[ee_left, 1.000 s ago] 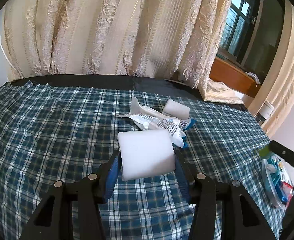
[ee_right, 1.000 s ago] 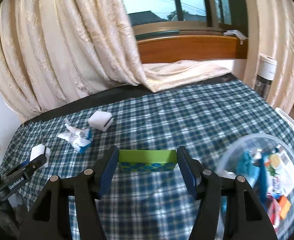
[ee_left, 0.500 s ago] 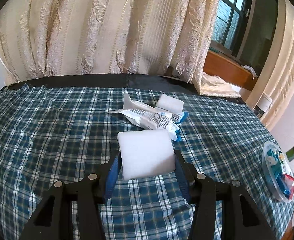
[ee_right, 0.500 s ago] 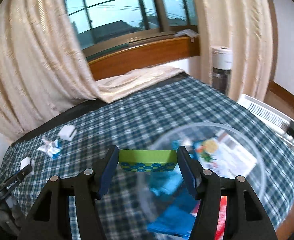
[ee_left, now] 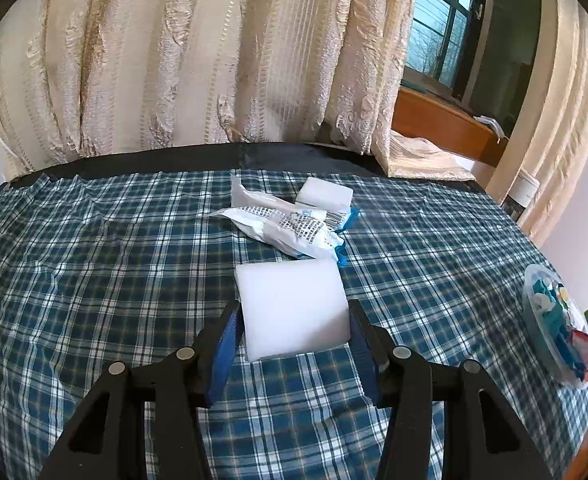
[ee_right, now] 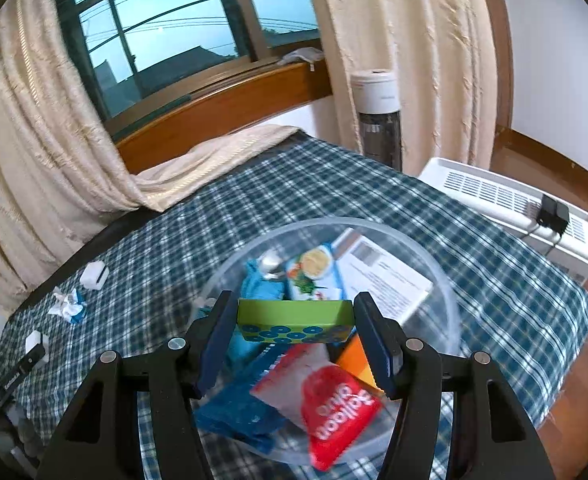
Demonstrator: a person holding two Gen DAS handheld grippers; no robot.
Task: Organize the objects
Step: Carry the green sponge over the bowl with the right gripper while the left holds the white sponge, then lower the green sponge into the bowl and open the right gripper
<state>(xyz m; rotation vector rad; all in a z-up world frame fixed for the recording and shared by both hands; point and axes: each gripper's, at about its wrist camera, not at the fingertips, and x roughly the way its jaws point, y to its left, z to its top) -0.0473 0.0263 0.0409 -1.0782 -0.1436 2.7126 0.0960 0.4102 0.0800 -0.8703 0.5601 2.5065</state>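
Moved: right gripper (ee_right: 294,322), clamping the green box (ee_right: 294,320), is now hanging over the clear bowl (ee_right: 446,280).
Left gripper (ee_left: 294,322): gripping the white block (ee_left: 294,308) above the plaid surface (ee_left: 93,280).

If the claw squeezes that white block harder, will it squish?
Probably yes. The white block looks like soft foam, so it likely dents rather than cracks. It seems light for its size, and its flat faces between the left claw pads suggest it won't roll.
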